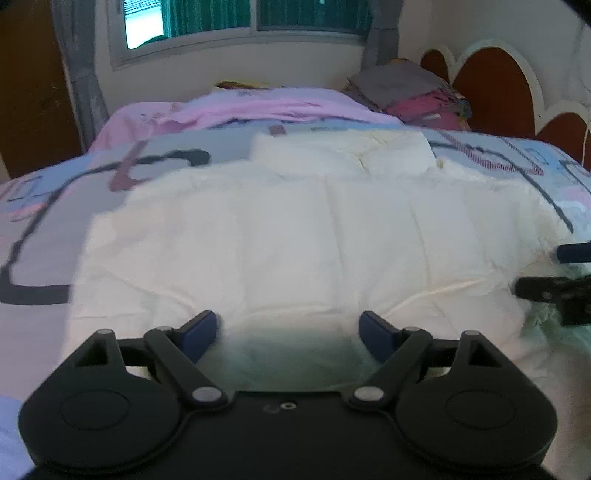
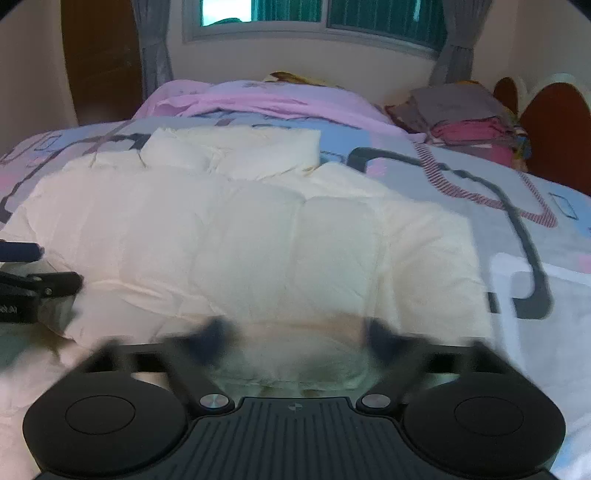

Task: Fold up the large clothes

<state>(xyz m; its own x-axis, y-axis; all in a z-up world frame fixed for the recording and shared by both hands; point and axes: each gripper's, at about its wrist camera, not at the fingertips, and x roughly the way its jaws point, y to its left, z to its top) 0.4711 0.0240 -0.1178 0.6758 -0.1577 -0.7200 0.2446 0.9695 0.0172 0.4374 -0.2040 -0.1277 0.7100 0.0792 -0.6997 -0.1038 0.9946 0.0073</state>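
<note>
Patterned bedspread (image 1: 44, 221) shows bare to the left of the cream padded garment (image 1: 295, 229), whose near edge lies just under the left gripper (image 1: 288, 332) — jaws spread, nothing between them.

From the right wrist, the garment's right edge (image 2: 476, 258) gives way to open bedspread (image 2: 554, 295); the right gripper (image 2: 295, 336) is blurred, jaws wide apart and released — folded clothes (image 2: 465, 122) stack far right.

Patterned bedspread (image 2: 517, 229) in pale blue, pink and grey over the bed. Crumpled pink sheet (image 2: 258, 99) farther back. Stack of folded clothes (image 2: 461, 118), grey on top, beside the scalloped headboard (image 1: 491, 85). Window (image 2: 314, 18) with grey curtains (image 2: 151, 48) behind.
</note>
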